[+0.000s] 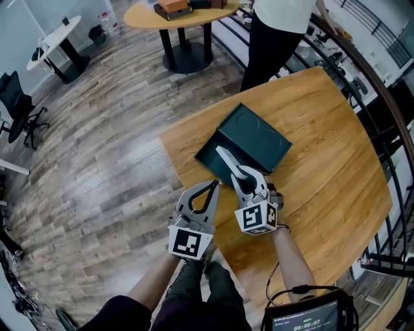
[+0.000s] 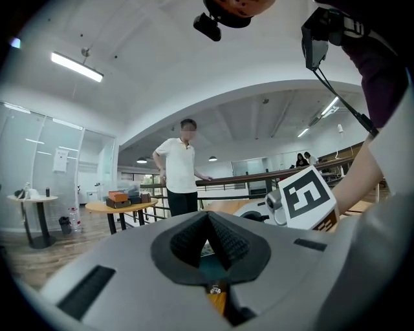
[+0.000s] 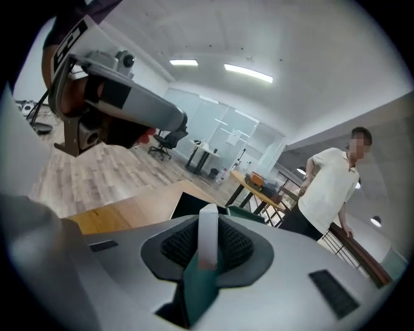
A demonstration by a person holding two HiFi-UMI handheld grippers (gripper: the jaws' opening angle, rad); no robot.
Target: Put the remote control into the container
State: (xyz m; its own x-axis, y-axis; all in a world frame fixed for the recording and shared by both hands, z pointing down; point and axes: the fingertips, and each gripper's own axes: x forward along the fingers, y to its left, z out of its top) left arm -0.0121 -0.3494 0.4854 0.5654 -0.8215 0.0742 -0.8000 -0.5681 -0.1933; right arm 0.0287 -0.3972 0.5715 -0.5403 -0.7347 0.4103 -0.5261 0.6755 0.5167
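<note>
A slim white remote control (image 1: pixel 226 158) is clamped between the pads of my right gripper (image 1: pixel 240 174). It points out over the dark green container (image 1: pixel 255 136) on the wooden table (image 1: pixel 323 149). The right gripper view shows the remote (image 3: pixel 208 236) standing between the dark pads, with the container (image 3: pixel 187 205) just beyond it. My left gripper (image 1: pixel 213 185) hangs beside the right one at the table's near-left edge. Its jaws meet at the tips with nothing between them (image 2: pixel 208 218). The right gripper's marker cube (image 2: pixel 309 197) shows to its right.
A person in a white shirt (image 1: pixel 275 32) stands at the table's far side by a dark railing (image 1: pixel 381 84). A round table (image 1: pixel 174 16) with boxes stands farther back. An office chair (image 1: pixel 19 110) and a small white table (image 1: pixel 55 42) are at the left, on the wood floor.
</note>
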